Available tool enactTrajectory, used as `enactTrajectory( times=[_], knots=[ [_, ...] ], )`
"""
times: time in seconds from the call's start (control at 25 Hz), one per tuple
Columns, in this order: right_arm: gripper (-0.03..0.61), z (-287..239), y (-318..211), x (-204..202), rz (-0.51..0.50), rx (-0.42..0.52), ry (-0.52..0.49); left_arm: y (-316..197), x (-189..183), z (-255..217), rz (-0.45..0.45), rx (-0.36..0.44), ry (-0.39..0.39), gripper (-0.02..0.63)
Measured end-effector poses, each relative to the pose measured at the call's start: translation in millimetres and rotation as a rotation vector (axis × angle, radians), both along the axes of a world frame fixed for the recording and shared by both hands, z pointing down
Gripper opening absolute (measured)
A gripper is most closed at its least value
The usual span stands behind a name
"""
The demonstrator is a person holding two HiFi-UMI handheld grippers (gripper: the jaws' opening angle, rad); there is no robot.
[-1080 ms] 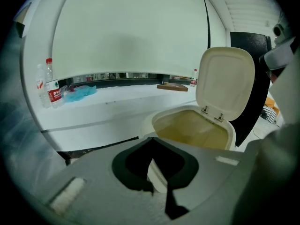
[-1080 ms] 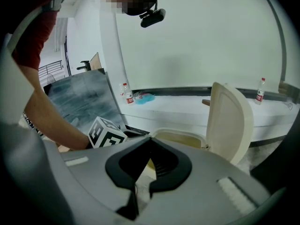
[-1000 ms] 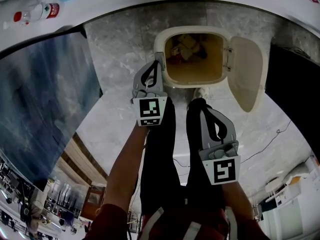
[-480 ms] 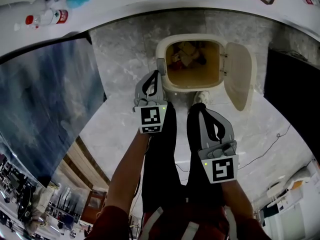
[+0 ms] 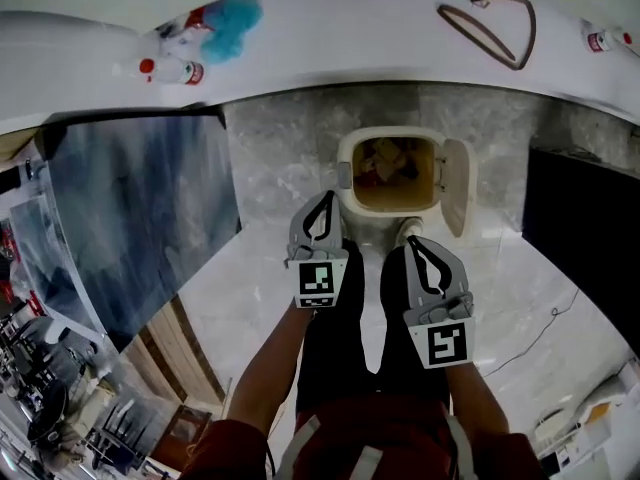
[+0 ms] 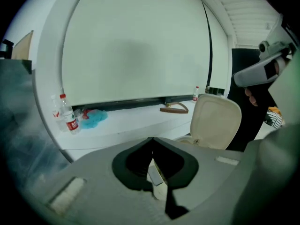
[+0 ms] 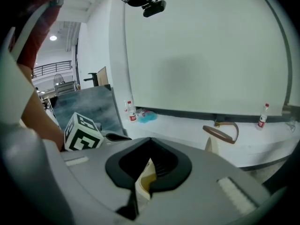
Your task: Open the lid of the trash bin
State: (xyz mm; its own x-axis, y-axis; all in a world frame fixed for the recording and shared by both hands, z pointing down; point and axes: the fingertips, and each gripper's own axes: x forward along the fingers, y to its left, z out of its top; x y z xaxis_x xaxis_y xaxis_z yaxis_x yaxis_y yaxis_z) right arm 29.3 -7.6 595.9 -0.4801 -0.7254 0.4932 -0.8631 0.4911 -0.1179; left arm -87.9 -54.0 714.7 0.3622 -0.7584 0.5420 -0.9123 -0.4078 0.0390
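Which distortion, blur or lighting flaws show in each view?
Head view: fisheye bows the white ledge into an arch. Left gripper view: black vignetted corners, the close left gripper looks soft. Right gripper view: same dark corners, a ceiling lamp glares upper left.

light: even, bright indoor | edges: fisheye-warped, dark vignette | near parts: blurred

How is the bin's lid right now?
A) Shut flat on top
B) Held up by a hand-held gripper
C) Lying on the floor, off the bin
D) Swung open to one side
D: the lid stands open at the right edge of the bin, with rubbish showing inside.
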Motion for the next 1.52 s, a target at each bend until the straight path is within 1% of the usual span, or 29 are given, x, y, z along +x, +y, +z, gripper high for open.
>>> enactTrajectory(
  times=[0.2,0.36,0.56,0.76,0.88,1.08,1.2,1.28,1.4,1.52],
  knots=[
    [0.0,-52.4,-10.5,4.8,-0.017,0.061,0.018,-2.5,0.1,-80.1,-0.03,0.079,0.035,0.006],
    [0.0,-94.2,-13.3,11.5,-0.012,0.125,0.023,2.7,-3.7,-134.6,-0.059,0.13,0.05,0.005],
    [0.0,-140.3,-11.3,28.0,0.002,0.178,0.051,19.4,-11.0,-194.0,-0.082,0.183,0.055,0.006],
    [0.0,-176.1,-10.2,42.1,0.021,0.225,0.077,29.0,-18.7,-261.8,-0.111,0.266,0.078,0.005],
    [0.0,-194.3,-11.6,49.9,0.037,0.249,0.083,29.9,-20.9,-303.0,-0.119,0.335,0.093,0.005],
    [0.0,-235.5,-20.8,52.8,0.067,0.323,0.066,29.8,-30.9,-358.4,-0.151,0.426,0.122,0.005],
    [0.0,-265.2,-28.9,53.1,0.075,0.379,0.056,27.5,-38.4,-387.1,-0.16,0.483,0.109,0.005],
    [0.0,-288.3,-33.6,51.6,0.073,0.429,0.052,25.2,-47.8,-401.3,-0.195,0.5,0.092,0.005],
    [0.0,-326.0,-40.5,51.0,0.079,0.491,0.048,19.8,-63.5,-416.6,-0.27,0.485,0.101,0.005],
    [0.0,-361.8,-47.4,52.4,0.078,0.533,0.037,13.7,-67.4,-450.0,-0.269,0.549,0.101,0.005]
  ],
)
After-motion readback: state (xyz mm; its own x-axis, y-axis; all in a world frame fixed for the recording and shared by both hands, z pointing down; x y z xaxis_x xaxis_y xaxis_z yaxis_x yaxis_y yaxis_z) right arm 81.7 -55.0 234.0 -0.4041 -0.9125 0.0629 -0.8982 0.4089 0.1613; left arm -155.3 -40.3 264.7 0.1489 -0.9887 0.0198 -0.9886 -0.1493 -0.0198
